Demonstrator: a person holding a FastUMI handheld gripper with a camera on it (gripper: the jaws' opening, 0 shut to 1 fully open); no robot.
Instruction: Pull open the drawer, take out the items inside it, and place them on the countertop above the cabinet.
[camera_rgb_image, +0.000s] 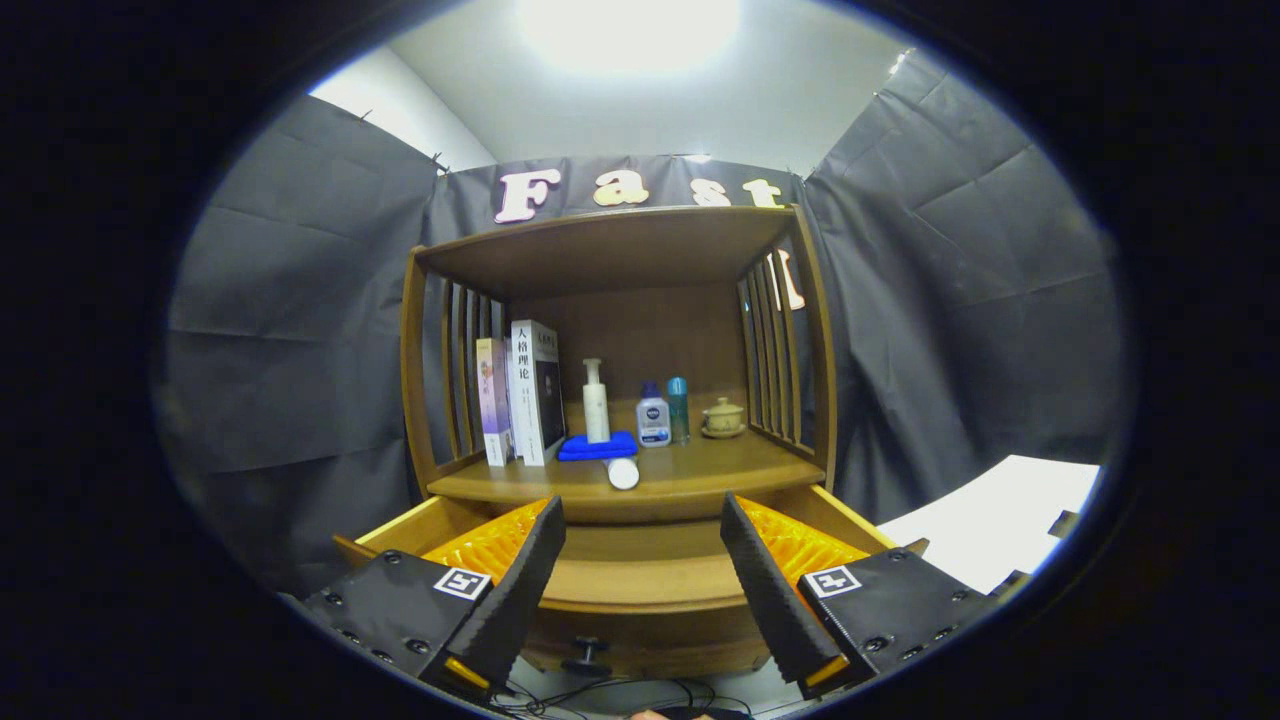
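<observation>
The wooden cabinet's drawer (640, 585) stands pulled out below the countertop (690, 470), its dark knob (587, 655) on the front panel. What I see of the drawer's floor between my fingers is bare wood. My gripper (640, 502) is open above the drawer with nothing between its fingers. On the countertop, just beyond the fingertips, a white tube (622, 472) lies at the front edge. Behind it are a folded blue cloth (597, 447), a white pump bottle (595, 400), a small blue-capped bottle (653, 420) and a teal bottle (678, 408).
Two upright books (525, 390) lean at the countertop's left end and a lidded cup on a saucer (723, 417) sits at its right. Slatted sides and a top board enclose the shelf. A white surface (1000, 525) lies to the right. Cables (600, 695) run below the drawer.
</observation>
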